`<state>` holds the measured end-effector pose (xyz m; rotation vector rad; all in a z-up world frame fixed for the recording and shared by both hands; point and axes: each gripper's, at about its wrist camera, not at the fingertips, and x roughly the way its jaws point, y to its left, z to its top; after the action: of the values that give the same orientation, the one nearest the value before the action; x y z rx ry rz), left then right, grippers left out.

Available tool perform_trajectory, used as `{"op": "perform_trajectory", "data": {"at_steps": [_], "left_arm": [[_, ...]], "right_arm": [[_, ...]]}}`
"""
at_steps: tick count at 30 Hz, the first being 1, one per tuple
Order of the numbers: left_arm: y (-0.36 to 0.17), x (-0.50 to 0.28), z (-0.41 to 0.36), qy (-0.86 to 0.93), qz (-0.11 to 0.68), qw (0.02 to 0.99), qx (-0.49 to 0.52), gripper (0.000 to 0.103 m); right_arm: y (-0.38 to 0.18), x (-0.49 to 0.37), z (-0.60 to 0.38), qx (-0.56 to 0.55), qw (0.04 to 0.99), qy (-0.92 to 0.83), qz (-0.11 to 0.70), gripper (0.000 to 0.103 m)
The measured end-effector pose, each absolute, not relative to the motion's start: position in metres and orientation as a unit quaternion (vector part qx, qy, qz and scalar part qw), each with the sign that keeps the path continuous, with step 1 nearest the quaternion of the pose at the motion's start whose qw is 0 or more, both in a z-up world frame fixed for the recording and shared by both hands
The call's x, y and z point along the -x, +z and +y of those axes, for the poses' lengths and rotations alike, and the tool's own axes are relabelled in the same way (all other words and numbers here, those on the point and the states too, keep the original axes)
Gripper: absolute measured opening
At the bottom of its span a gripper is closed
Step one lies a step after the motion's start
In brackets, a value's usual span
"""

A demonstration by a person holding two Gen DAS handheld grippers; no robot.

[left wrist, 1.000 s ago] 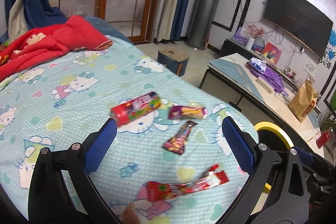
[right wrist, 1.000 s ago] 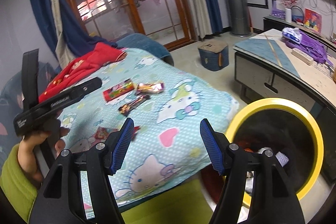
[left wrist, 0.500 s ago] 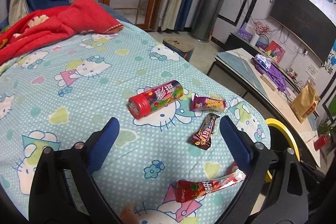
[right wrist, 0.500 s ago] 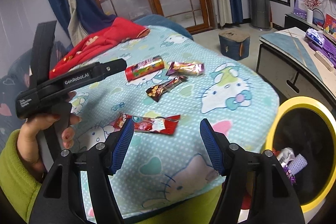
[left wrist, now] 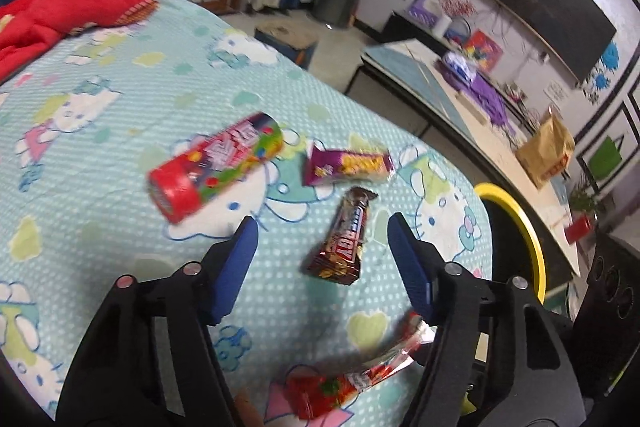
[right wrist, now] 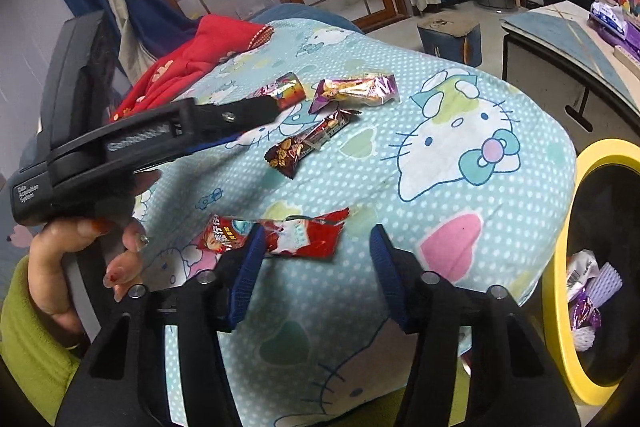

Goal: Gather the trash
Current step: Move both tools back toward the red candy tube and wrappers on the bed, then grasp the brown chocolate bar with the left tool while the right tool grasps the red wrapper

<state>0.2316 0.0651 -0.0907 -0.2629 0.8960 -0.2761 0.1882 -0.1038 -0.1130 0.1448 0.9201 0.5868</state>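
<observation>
Left gripper (left wrist: 322,227), jaws closing but empty, above a glossy brown bar wrapper (left wrist: 341,245). Right gripper (right wrist: 316,239), likewise closing, empty, over a crinkled red wrapper (right wrist: 276,237).

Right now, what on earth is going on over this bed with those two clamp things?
A person is clearing snack litter off a cartoon-cat bedspread using two hand-held grippers. The left gripper is closing its fingers around a brown candy bar wrapper, not yet pinching it. The right gripper is closing toward a flat red wrapper, also untouched. A red candy tube and a purple snack packet lie further back. A yellow-rimmed bin beside the bed already holds some wrappers.
</observation>
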Motion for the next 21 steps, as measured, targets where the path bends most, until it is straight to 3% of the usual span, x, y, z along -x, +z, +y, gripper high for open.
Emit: {"op": "perform_trajectory", "data": {"at_steps": [4, 7, 16, 21], "left_arm": [[-0.099, -0.239, 0.056, -0.145, 0.442, 0.877, 0.122, 0.054], [-0.105, -0.244, 0.053, -0.151, 0.451, 0.871, 0.127, 0.051], [-0.113, -0.249, 0.052, -0.145, 0.463, 0.866, 0.122, 0.029], [-0.114, -0.244, 0.054, -0.146, 0.461, 0.867, 0.122, 0.023]], "right_arm": [[-0.115, -0.188, -0.102, -0.066, 0.853, 0.281, 0.434, 0.036], [-0.116, -0.191, -0.104, -0.078, 0.850, 0.284, 0.437, 0.036], [-0.117, -0.201, -0.108, -0.092, 0.844, 0.294, 0.439, 0.035], [-0.121, -0.204, -0.107, -0.091, 0.844, 0.289, 0.441, 0.017]]}}
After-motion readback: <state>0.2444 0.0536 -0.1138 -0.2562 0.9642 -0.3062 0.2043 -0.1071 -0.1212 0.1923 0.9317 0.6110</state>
